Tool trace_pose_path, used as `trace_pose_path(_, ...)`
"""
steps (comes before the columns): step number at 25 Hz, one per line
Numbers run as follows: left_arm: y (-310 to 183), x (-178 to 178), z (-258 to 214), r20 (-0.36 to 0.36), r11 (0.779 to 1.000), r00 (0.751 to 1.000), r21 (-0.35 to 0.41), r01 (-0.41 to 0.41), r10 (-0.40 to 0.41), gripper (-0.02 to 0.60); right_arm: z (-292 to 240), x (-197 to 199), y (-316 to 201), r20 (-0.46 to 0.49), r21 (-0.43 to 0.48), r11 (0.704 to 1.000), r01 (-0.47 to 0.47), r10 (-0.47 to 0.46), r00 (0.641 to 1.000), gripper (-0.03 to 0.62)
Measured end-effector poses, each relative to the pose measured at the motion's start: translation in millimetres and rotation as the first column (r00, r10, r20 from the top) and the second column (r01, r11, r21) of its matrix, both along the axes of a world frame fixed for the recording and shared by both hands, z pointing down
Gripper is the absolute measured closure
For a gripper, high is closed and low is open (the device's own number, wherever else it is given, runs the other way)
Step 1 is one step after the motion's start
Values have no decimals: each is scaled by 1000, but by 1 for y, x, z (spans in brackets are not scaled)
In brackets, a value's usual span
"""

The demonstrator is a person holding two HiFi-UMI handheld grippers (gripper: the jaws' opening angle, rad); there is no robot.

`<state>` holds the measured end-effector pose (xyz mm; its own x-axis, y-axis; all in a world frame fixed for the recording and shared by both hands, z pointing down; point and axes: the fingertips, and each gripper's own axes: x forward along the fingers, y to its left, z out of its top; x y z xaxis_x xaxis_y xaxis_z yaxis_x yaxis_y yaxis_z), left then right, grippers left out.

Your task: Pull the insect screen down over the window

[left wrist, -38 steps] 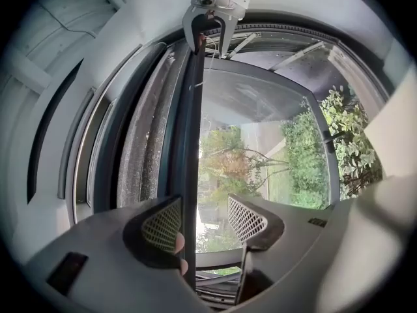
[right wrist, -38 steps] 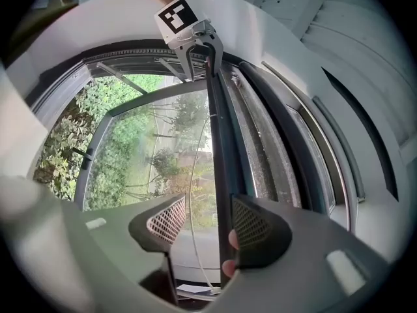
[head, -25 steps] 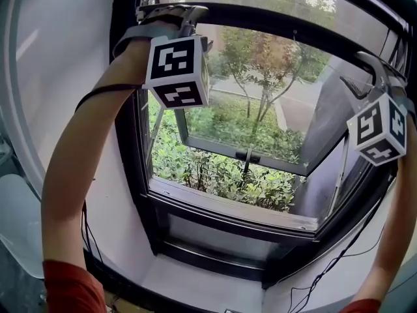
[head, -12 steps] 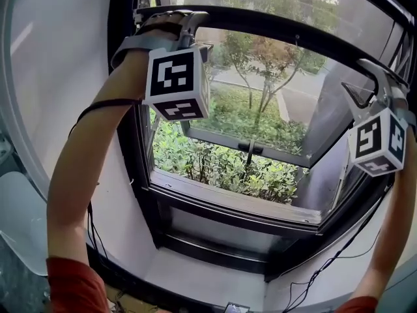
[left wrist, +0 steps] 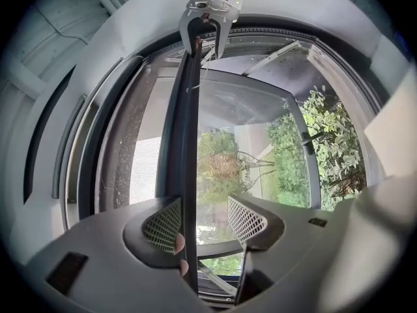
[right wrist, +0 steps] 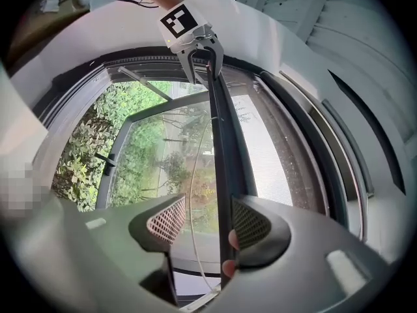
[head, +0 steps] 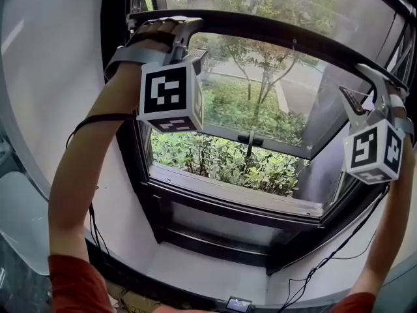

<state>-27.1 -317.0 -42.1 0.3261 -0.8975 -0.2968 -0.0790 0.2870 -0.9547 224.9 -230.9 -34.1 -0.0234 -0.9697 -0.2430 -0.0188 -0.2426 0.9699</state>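
Pull bar straddled at both ends, with most of the way down yet to go

The insect screen's pull bar [head: 273, 30] sits high above the sill [head: 228, 191]. Above the sill's two ends, the left gripper [left wrist: 205, 217] and right gripper [right wrist: 208, 220] each straddle the bar with jaws apart, one pad against it, not clamped. The next move is likely an even, level draw down toward the sill.

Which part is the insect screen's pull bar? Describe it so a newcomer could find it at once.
Start at the big dark window frame that looks onto greenery. Near its top, a slim dark pull bar spans the opening. Unlike the open sash's lower rail, which carries a handle, it passes between the open jaws of the left gripper and the right gripper.
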Motion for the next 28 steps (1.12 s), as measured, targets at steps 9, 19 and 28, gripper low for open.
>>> trace_pose_path(9, -1, -2, 32, 8, 999, 999, 12, 34, -34, 354, 30, 0, -2, -13, 28, 998, -56, 57, 998, 364)
trace_pose_path(19, 1, -1, 64, 22, 1000, 1000, -23, 21, -20, 356, 61, 0, -1, 21, -7, 999, -51, 51, 998, 364)
trace_pose_path(28, 1, 11, 126, 49, 999, 999, -23, 25, -24, 354, 131, 12, -1, 60, -49, 999, -3, 6, 998, 364)
